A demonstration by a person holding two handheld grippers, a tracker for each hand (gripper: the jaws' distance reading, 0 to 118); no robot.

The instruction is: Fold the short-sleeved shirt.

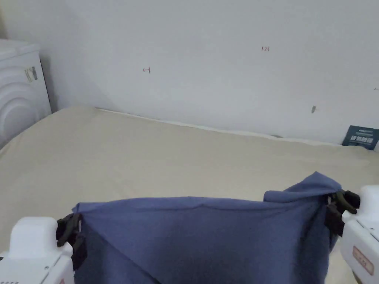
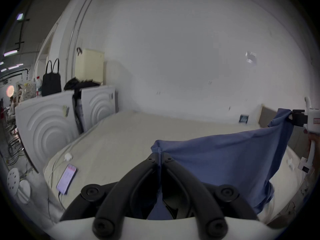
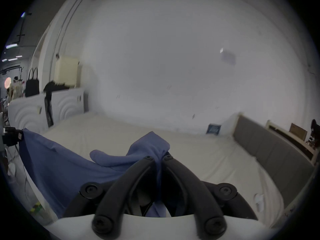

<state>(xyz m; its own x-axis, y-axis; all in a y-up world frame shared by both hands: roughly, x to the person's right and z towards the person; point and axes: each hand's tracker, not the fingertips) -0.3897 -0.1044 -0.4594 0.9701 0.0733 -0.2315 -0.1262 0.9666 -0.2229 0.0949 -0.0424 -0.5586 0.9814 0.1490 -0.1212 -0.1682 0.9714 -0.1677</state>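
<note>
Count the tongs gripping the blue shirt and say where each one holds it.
2. The left tongs are shut on the blue shirt at its upper left corner; the right tongs are shut on its bunched upper right corner, above the bed.

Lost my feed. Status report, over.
Left tool and right tool shut on blue fabric shirt. Shirt stretched between them over beige bed. Phone at bed edge.

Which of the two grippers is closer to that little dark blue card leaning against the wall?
The right gripper. It holds the blue shirt at the corner just below the blue card. The left gripper pinches the opposite corner, far across the bed.
</note>
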